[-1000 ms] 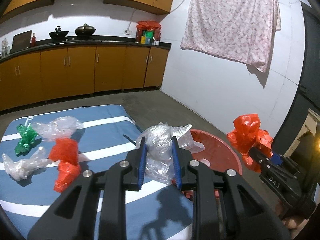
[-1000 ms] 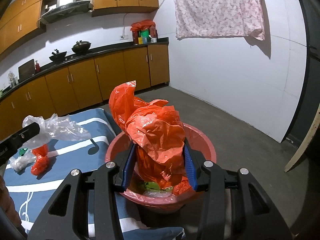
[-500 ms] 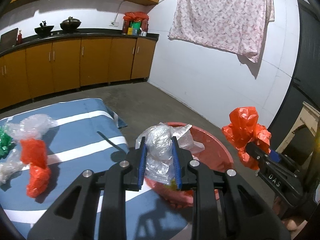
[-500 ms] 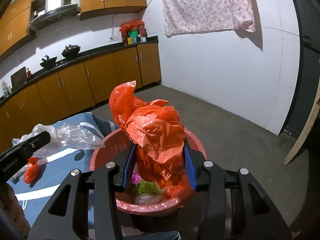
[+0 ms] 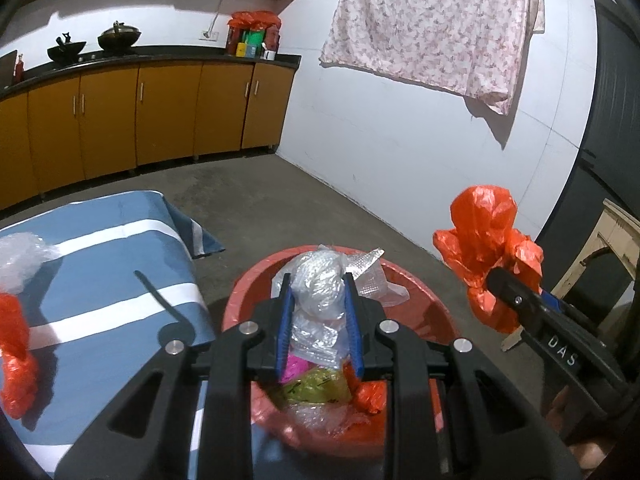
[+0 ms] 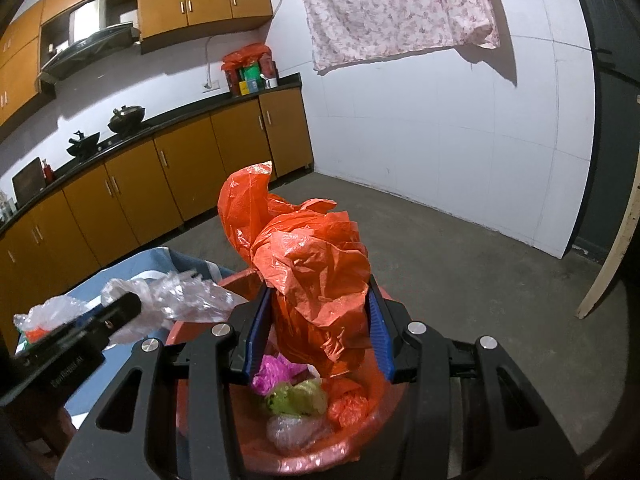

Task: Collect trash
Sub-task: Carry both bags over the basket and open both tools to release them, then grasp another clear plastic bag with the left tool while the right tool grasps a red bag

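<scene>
Item: left gripper [image 5: 318,312], pinching clear plastic wad [image 5: 318,288], centre frame, directly above red basin [image 5: 424,300]; drop lies straight down.
Item: right gripper [image 6: 316,328], clamped on orange bag [image 6: 316,264], also over the basin; both equally near.
Remaining: orange scrap [image 5: 16,356] on desk [image 5: 120,252], lower left.

We look close, forward and down past each claw's fingertips — both views share the red basin [image 5: 420,292] [image 6: 372,420] just beyond them.
</scene>
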Available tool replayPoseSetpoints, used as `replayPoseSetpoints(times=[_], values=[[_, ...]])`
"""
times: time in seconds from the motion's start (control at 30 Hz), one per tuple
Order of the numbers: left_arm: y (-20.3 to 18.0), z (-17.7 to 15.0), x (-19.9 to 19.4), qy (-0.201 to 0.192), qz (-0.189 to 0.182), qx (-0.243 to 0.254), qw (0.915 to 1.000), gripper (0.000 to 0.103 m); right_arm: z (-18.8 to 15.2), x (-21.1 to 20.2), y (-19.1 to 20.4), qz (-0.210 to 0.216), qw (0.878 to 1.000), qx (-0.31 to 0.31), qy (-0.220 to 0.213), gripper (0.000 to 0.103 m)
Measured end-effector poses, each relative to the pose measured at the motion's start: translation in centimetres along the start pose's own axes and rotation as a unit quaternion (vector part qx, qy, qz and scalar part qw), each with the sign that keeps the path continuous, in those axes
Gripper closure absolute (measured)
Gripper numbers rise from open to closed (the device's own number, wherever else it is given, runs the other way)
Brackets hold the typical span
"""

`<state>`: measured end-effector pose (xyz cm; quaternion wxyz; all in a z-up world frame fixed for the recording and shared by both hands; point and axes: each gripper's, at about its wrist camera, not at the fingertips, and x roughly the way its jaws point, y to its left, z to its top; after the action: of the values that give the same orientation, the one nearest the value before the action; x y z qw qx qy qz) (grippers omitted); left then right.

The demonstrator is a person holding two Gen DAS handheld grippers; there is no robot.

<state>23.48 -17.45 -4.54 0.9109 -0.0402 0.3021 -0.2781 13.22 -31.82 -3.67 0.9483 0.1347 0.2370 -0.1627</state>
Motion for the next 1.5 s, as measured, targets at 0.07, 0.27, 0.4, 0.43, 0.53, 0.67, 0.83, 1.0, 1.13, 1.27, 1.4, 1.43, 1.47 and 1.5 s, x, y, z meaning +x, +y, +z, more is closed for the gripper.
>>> replayPoseSetpoints(times=[0.07,0.27,0.4,0.43,0.53,0.67,0.83,1.0,1.13,1.27,1.4,1.43,1.47,1.5], values=[[-0.1,0.1,0.8,0.005,-0.001,-0.001,1.0,0.078,0.1,0.5,-0.1,0.004,1.0,0.005,0.002,0.058],[0.4,-0.2,2.5,0.028,-0.001,-0.014,0.9995,0.062,0.1,1.4,-1.0,0.019,0.999,0.024,0.013,0.046],[1.0,-0.8,2.5,0.034,0.006,-0.017,0.9993,0.055,-0.1,1.2,-1.3,0.021,0.999,0.025,0.015,0.038],[1.1,-0.9,2.5,0.035,0.008,-0.02,0.9992,0.054,-0.2,1.0,-1.5,0.021,0.999,0.026,0.015,0.034],[2.1,-1.1,1.4,0.033,0.02,-0.028,0.9989,0.045,-0.3,0.3,-1.8,0.015,1.0,0.026,0.008,0.021],[3.3,-1.6,-0.7,0.02,0.049,-0.023,0.9983,0.029,-0.8,-0.8,-1.4,0.005,1.0,0.014,-0.002,0.008],[4.8,-2.4,-4.1,0.0,0.091,-0.014,0.9958,0.017,-0.8,-1.2,-0.1,0.015,1.0,0.002,-0.001,0.006],[6.8,-3.2,-8.1,-0.022,0.144,-0.001,0.9893,0.008,-1.3,-1.7,2.7,0.042,0.999,-0.014,0.005,0.004],[9.3,-3.8,-11.1,-0.035,0.195,-0.006,0.9801,0.006,-1.7,-2.0,5.5,0.071,0.997,-0.035,0.016,0.003],[13.1,-5.2,-14.3,-0.037,0.251,-0.016,0.967,0.005,-2.6,-2.4,9.3,0.103,0.992,-0.074,0.025,0.003],[17.9,-6.9,-17.6,-0.031,0.316,-0.038,0.9475,0.005,-3.6,-2.6,13.2,0.131,0.985,-0.107,0.037,0.003],[18.9,-7.2,-18.3,-0.031,0.327,-0.045,0.9434,0.005,-4.1,-2.5,14.5,0.143,0.982,-0.117,0.044,0.003],[20.1,-7.6,-19.2,-0.031,0.34,-0.056,0.9382,0.005,-4.4,-2.5,15.3,0.15,0.98,-0.123,0.048,0.003],[20.8,-7.8,-19.7,-0.031,0.348,-0.063,0.9348,0.005,-4.8,-2.4,16.5,0.16,0.977,-0.13,0.054,0.003]])
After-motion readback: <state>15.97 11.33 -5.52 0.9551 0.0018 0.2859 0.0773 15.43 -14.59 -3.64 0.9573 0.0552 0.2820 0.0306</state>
